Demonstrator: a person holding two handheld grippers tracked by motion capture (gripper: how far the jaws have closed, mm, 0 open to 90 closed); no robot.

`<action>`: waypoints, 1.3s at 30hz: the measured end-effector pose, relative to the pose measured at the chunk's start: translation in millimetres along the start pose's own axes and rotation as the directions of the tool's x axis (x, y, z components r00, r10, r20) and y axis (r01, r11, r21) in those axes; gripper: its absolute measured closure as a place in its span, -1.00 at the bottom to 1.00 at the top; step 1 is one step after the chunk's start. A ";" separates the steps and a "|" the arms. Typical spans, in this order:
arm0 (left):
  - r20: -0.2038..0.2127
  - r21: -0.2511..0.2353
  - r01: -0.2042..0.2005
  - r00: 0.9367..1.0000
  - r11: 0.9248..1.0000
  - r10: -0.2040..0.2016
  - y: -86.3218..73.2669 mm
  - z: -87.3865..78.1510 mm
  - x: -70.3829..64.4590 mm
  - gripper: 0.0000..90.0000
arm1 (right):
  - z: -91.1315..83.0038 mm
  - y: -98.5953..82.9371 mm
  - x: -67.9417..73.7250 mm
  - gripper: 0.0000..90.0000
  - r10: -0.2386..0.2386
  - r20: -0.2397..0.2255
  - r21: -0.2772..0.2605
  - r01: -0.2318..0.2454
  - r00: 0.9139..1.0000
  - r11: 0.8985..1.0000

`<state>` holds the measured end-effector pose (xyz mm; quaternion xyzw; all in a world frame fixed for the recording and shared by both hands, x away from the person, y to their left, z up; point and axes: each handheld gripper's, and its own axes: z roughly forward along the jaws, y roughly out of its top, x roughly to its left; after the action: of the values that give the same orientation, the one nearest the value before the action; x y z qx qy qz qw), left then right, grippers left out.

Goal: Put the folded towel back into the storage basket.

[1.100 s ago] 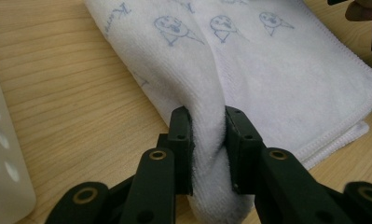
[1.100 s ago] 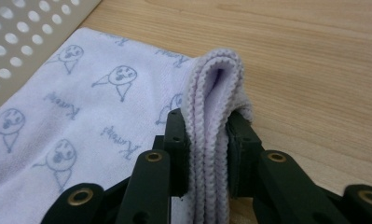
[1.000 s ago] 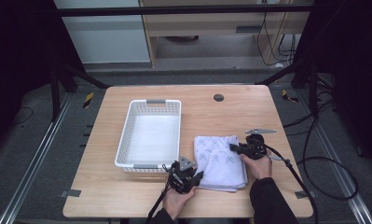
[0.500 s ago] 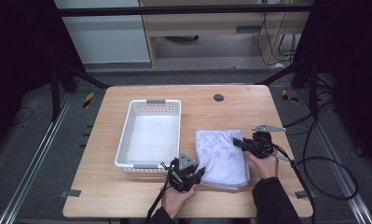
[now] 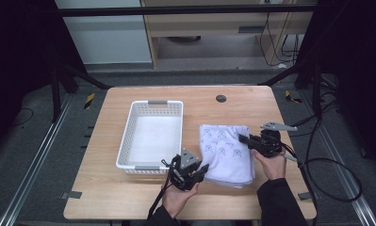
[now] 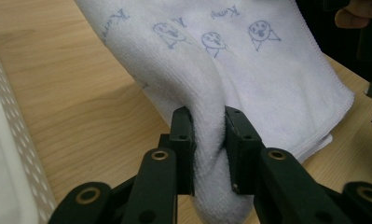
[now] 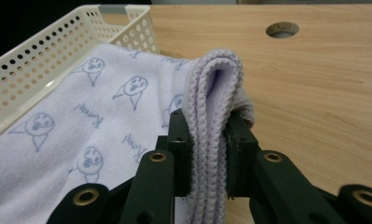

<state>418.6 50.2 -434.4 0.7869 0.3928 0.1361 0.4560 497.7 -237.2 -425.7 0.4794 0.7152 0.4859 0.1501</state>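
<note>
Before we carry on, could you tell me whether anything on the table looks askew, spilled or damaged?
Nothing stands out. The folded towel lies beside the empty white basket, with the left gripper and right gripper each shut on an edge of it.

White towel (image 5: 225, 150) with blue prints, folded, flat on table, beside basket

Even overhead light falls on the table (image 5: 129, 197), while the room around it lies dark. Shadows are soft and short. The high view is slightly grainy. In both gripper views the towel (image 6: 267, 84) is sharp up close, the far wood slightly soft. No glare.
</note>
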 end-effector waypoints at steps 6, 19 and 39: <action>-0.004 -0.015 -0.019 1.000 1.000 0.019 7.1 -7.0 -1.1 0.65 | -7.0 7.1 4.6 0.69 -0.015 0.000 -0.038 0.015 1.000 0.999; -0.021 -0.036 -0.053 0.998 0.998 0.053 24.6 -22.8 3.4 0.65 | -12.3 22.4 14.6 0.70 -0.032 0.005 -0.083 0.032 0.999 0.996; -0.041 -0.087 -0.055 0.998 0.995 0.051 42.3 -45.7 18.7 0.65 | -9.2 49.9 37.6 0.70 -0.059 0.023 -0.131 0.062 0.998 0.989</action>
<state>425.6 80.4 -377.2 0.7734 0.3742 0.1805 0.4788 499.8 -207.6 -370.0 0.4514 0.6942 0.5226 0.2030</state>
